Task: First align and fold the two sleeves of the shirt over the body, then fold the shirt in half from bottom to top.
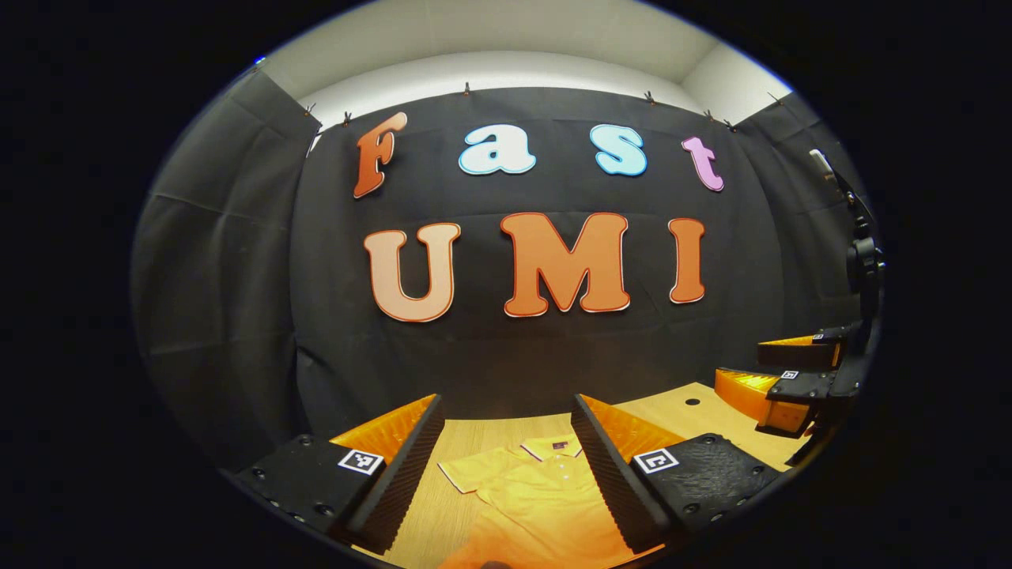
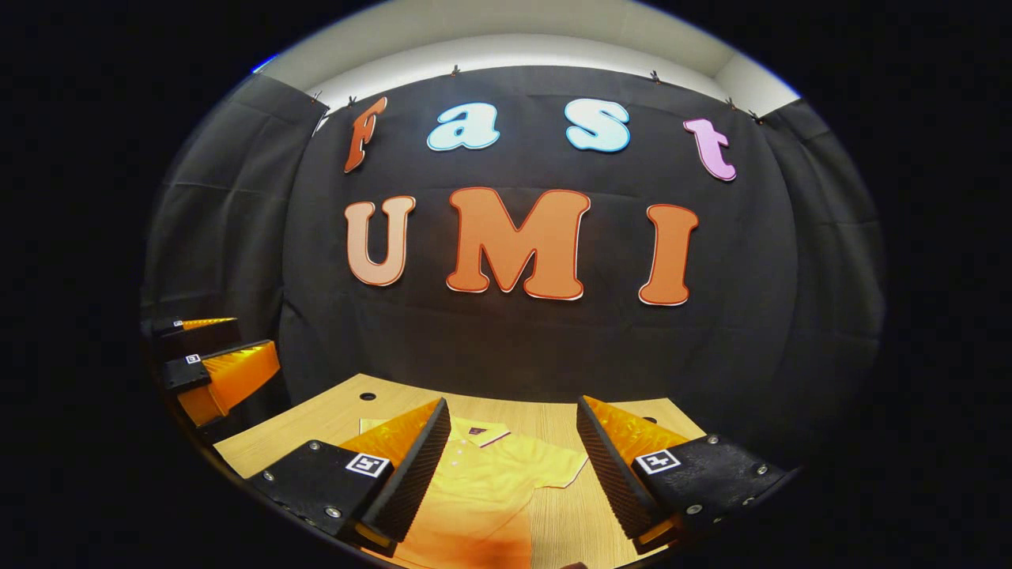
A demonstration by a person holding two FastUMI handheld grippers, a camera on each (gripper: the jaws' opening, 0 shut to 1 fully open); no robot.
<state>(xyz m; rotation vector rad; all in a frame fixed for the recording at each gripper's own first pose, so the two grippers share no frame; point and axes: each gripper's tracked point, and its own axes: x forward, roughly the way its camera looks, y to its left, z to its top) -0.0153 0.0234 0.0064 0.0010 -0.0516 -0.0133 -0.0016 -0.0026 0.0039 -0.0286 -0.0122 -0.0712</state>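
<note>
Your shirt (image 1: 538,494) lies flat on the table (image 1: 696,407), collar (image 1: 553,448) toward the back wall (image 1: 506,348), which stands just behind the table's far edge. In the left gripper view your left gripper (image 1: 506,466) hangs above the shirt with its fingers spread either side of the collar, one sleeve (image 1: 474,470) lying out to the left, and the right gripper (image 1: 779,379) sits off to the right over the table's edge. In the right gripper view your right gripper (image 2: 514,466) hangs spread above the shirt's other sleeve (image 2: 553,466), with the left gripper (image 2: 217,363) far off to the left.
</note>
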